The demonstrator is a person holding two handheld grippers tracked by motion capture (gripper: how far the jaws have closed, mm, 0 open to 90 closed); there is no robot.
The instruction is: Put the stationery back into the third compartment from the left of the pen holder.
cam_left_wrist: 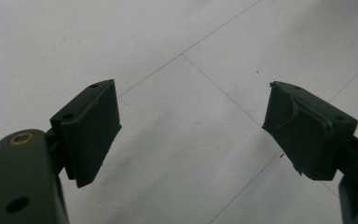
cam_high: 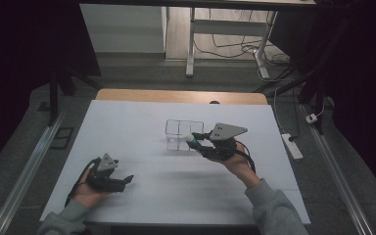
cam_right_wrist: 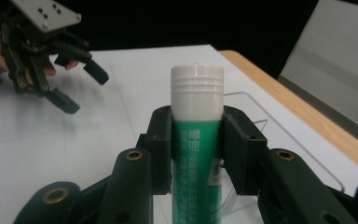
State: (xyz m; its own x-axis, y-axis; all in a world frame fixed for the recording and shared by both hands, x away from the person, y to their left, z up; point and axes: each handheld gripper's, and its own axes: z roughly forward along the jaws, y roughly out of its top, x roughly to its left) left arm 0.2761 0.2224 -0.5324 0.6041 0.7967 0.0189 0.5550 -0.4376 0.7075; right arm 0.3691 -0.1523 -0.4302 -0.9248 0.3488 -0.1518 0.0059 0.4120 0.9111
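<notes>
Nearest the person, the left claw (cam_high: 127, 180) rests low over the white paper-covered surface (cam_high: 142, 127), its jaws standing wide apart with nothing between them; in the left gripper view only the bare sheet with its faint fold lines lies between the two black pads (cam_left_wrist: 95, 128). The left claw (cam_right_wrist: 77, 86) also appears in the right gripper view, spread and empty, well apart from the work.

Farther in, the right claw (cam_right_wrist: 196, 140) is clamped on a green cylindrical tube with a white ribbed screw cap (cam_right_wrist: 196, 140). The pads (cam_right_wrist: 161, 140) press on the tube's sides just below the cap, and the cap end projects beyond the jaws. In the high view the right claw (cam_high: 196, 142) holds the tube (cam_high: 192, 139) clear of the surface, at the near right edge of a clear plastic compartment box (cam_high: 178, 128).

Beyond the tube, the clear box stands on the sheet near mid-surface; its thin transparent walls (cam_right_wrist: 261, 109) are seen past the right jaw. Its compartments appear empty, though the walls are too faint to be sure. At the far edge a strip of bare wooden tabletop (cam_high: 181, 96) shows.

Judged progress: the grasp and lift are complete. Remaining, it seems, are carrying the tube over a compartment, lowering it, and releasing it.
</notes>
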